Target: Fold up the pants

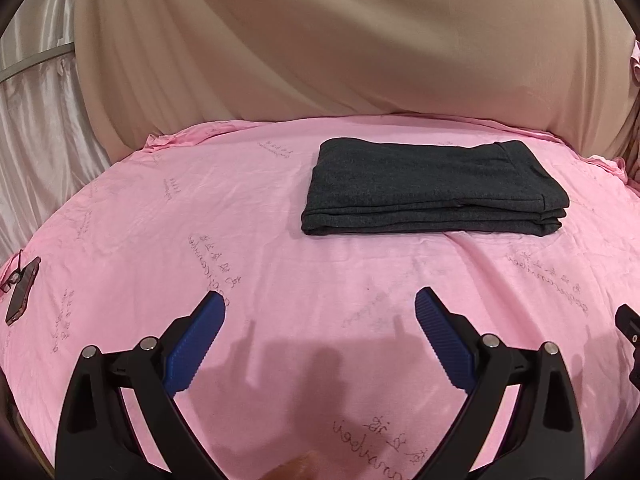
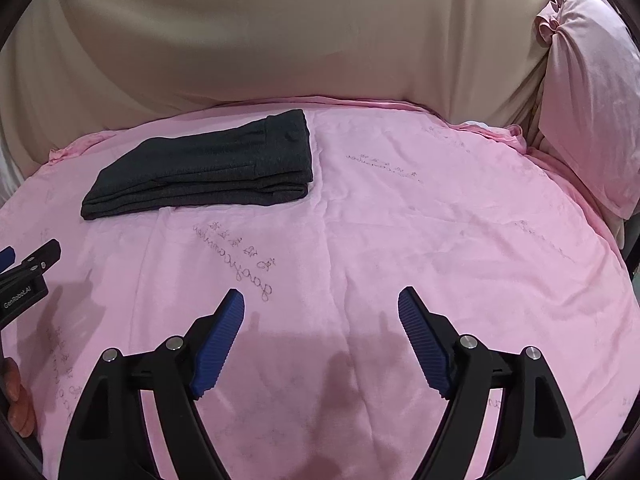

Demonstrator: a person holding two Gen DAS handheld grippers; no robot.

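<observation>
The dark grey pants lie folded in a compact rectangular stack on the pink sheet, toward the far side of the bed. They also show in the right wrist view, at the far left. My left gripper is open and empty, held above the sheet well short of the pants. My right gripper is open and empty too, to the right of the pants and nearer the front. The left gripper's body shows at the left edge of the right wrist view.
A phone and a pair of glasses lie at the bed's left edge. A beige draped cloth rises behind the bed. A pink pillow stands at the far right. A white curtain hangs at the left.
</observation>
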